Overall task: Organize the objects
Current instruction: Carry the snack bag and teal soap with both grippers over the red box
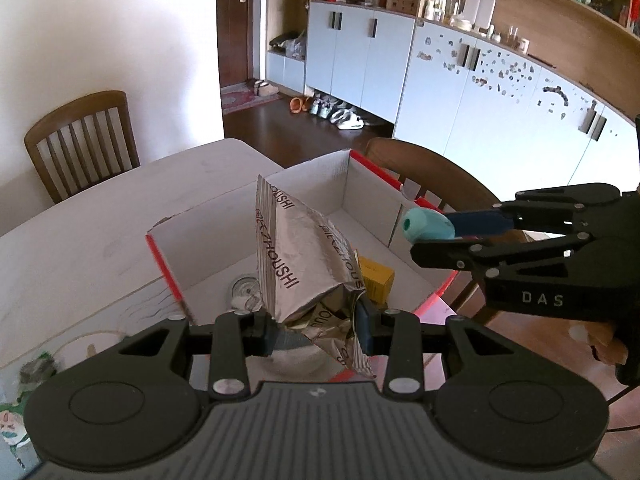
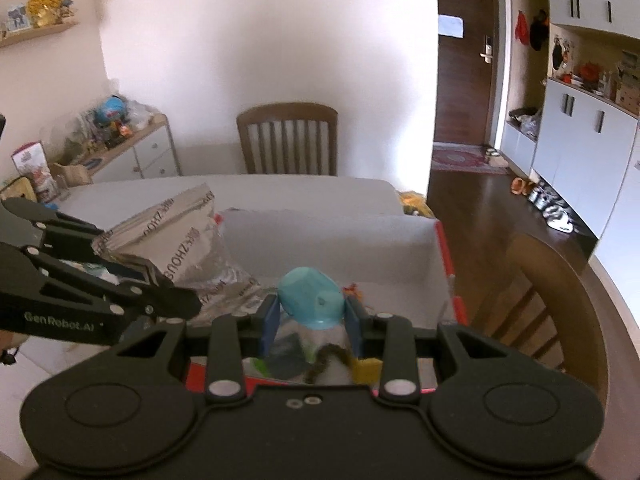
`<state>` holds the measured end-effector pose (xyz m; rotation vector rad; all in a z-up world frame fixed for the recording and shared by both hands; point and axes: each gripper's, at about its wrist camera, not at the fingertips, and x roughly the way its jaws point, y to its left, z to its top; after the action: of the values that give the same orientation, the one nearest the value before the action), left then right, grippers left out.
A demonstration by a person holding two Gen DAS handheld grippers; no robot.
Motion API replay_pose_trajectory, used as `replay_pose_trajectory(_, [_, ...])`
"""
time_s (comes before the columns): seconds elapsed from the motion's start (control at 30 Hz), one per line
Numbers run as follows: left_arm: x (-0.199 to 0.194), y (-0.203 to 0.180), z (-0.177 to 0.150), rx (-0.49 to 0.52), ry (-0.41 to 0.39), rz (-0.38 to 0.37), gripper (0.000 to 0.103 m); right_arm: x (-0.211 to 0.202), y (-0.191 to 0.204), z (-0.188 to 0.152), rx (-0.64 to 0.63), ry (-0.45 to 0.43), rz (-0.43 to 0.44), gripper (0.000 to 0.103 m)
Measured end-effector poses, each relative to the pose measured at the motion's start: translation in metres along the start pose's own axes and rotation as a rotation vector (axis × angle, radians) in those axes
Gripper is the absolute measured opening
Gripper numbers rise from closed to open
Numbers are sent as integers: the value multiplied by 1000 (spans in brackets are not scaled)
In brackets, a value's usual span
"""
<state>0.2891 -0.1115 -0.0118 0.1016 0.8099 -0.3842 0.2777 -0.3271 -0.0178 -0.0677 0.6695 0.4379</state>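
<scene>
Our left gripper [image 1: 318, 330] is clamped on a silver foil bag [image 1: 296, 256]. Our right gripper [image 2: 311, 322] is clamped on a teal cap [image 2: 310, 296], above the box [image 1: 360, 196] at the table's [image 1: 100, 216] edge.

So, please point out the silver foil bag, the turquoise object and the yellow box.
silver foil bag [image 1: 304, 256], left wrist view, printed front face
turquoise object [image 2: 310, 298], right wrist view, rounded body
yellow box [image 1: 376, 280], left wrist view, top face

I see a crumpled silver foil bag [image 1: 304, 264], lettering upside down, standing tilted at frame centre above the open red-edged white cardboard box [image 1: 372, 196]; a teal plastic piece [image 1: 426, 226] sits centre right.
</scene>
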Motion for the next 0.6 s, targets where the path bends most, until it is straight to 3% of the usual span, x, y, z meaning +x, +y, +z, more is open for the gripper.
replay_pose_trajectory(0.6, [84, 24, 41, 22, 102, 144, 37, 67, -25, -17, 0, 163, -9, 33])
